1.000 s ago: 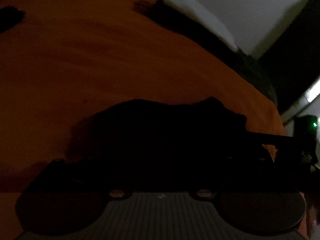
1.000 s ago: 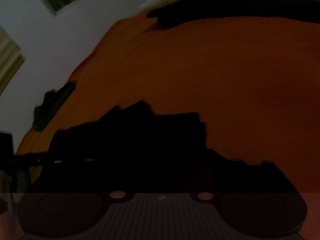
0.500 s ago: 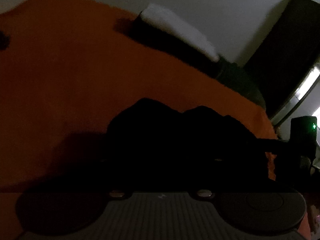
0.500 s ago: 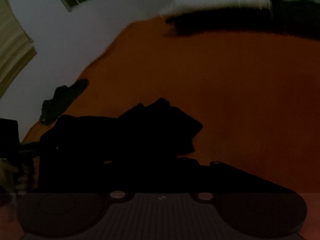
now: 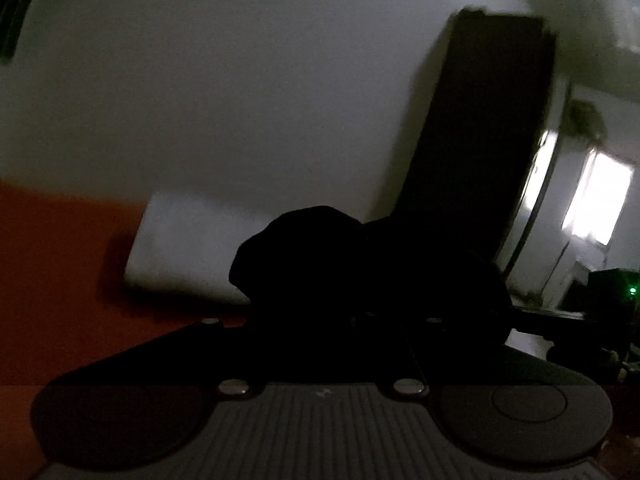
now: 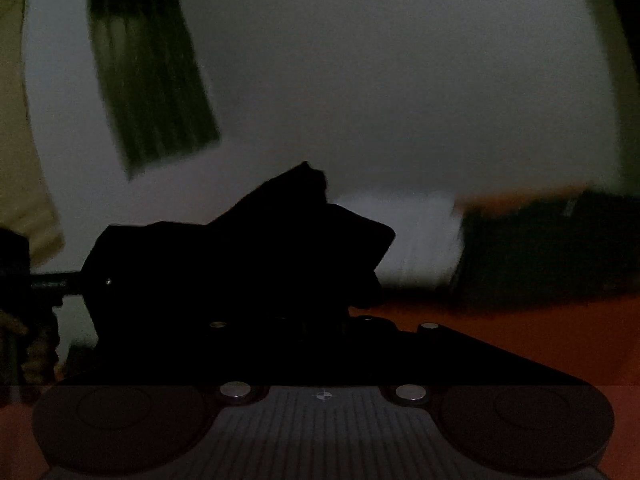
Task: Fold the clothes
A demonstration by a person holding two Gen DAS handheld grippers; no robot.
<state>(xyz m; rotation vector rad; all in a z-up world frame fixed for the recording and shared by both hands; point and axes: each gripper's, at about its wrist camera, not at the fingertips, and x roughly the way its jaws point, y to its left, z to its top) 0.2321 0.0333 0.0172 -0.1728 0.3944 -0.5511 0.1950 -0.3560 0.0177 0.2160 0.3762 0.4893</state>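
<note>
The room is very dim. A black garment (image 5: 360, 264) bunches up in front of my left gripper (image 5: 320, 314), whose dark jaws are shut on the cloth and mostly lost against it. In the right wrist view the same black garment (image 6: 248, 252) rises in a crumpled peak from my right gripper (image 6: 316, 316), also shut on it. The cloth hangs lifted between the two grippers, above the orange bed cover (image 5: 60, 264). The other gripper's body shows at the right edge of the left wrist view (image 5: 612, 292), with a green light.
A white pillow (image 5: 180, 248) lies at the head of the bed against a pale wall. A tall dark cupboard or door (image 5: 488, 140) stands to the right, beside a bright window (image 5: 596, 200). A green-curtained window (image 6: 148, 80) and a dark pile (image 6: 552, 248) show in the right wrist view.
Both grippers closed on the black garment and rose sharply, lifting it off the orange cover. The views tipped up from the bed to the wall.
</note>
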